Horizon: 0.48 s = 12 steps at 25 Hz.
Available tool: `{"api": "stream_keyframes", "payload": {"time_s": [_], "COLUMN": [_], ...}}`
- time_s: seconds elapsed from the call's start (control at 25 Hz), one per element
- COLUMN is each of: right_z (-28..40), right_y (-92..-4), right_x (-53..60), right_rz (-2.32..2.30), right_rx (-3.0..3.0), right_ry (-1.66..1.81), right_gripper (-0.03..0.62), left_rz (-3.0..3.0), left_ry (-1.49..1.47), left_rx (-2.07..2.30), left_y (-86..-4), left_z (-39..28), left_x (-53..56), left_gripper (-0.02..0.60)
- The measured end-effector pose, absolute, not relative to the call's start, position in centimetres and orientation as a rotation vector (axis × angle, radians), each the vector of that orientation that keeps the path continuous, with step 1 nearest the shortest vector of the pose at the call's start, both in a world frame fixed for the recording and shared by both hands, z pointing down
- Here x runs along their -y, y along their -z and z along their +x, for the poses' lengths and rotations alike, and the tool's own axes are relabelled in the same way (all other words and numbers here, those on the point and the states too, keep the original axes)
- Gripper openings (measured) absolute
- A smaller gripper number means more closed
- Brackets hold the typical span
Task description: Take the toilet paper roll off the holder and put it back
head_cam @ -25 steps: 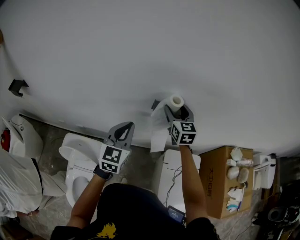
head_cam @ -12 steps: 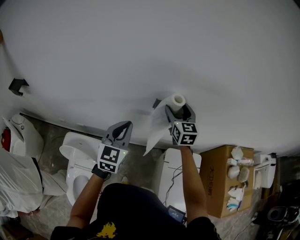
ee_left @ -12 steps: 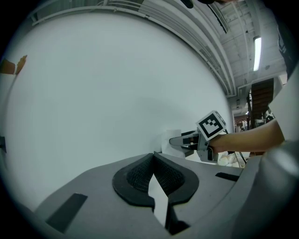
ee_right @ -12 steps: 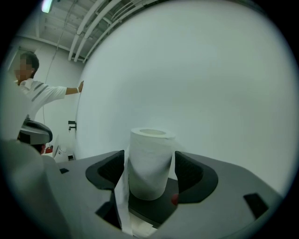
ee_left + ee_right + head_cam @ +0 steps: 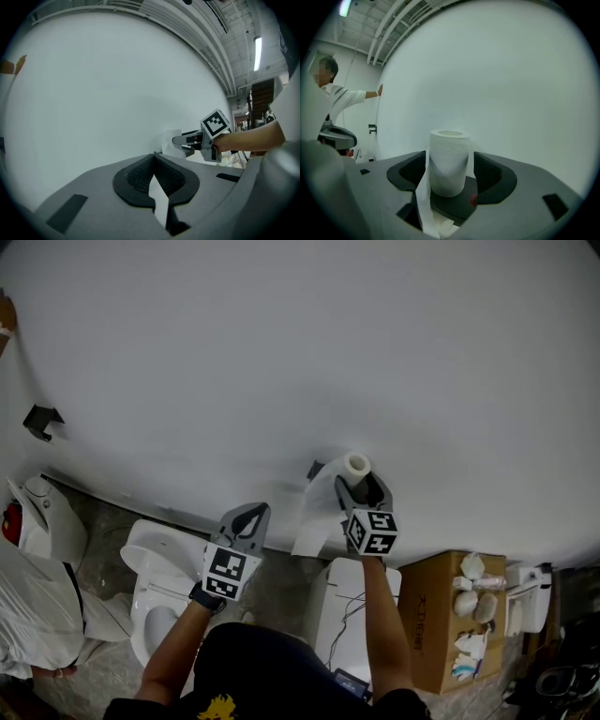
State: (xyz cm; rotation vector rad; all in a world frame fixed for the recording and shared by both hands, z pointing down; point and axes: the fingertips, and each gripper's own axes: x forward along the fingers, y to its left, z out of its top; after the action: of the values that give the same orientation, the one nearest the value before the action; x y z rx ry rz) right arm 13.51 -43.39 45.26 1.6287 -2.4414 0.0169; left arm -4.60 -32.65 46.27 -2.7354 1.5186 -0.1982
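**Roll (image 5: pixel 449 159) in right tool (image 5: pixel 360 488)**

Upright roll gripped by its sides, jaws having just closed in slightly. Holder (image 5: pixel 315 470) just left, on the wall (image 5: pixel 281 352). Tail (image 5: pixel 314 526) dangles. Light, soft, crushable: hold mid-height, gently. Left tool (image 5: pixel 153 164) pinched shut, empty.

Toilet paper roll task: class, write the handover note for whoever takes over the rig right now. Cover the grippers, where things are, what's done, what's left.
Left gripper: shut, empty, away from the roll.
Right gripper: jaws have just closed a little; it grips the toilet paper roll upright, with the loose tail hanging.
The roll is beside the wall holder, apparently off it.
Done: roll removed, it seems.
Left: put it back on the holder.
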Motion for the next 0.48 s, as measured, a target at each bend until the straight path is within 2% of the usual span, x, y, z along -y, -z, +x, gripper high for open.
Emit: {"api": "stream_keyframes", "payload": {"time_s": [0.48], "right_z": [14.0], "right_y": [-41.7], "right_x": [40.0], "right_rz": [1.626], "right_rx": [2.495], "right_ry": [0.019], "right_gripper": [0.284], "left_rz": [-2.688], "left_ry": [0.204], "left_rx": [-1.508], "left_y": [-44.3], "left_z": [-3.9], "left_x": [31.7], "left_gripper": [0.018]}}
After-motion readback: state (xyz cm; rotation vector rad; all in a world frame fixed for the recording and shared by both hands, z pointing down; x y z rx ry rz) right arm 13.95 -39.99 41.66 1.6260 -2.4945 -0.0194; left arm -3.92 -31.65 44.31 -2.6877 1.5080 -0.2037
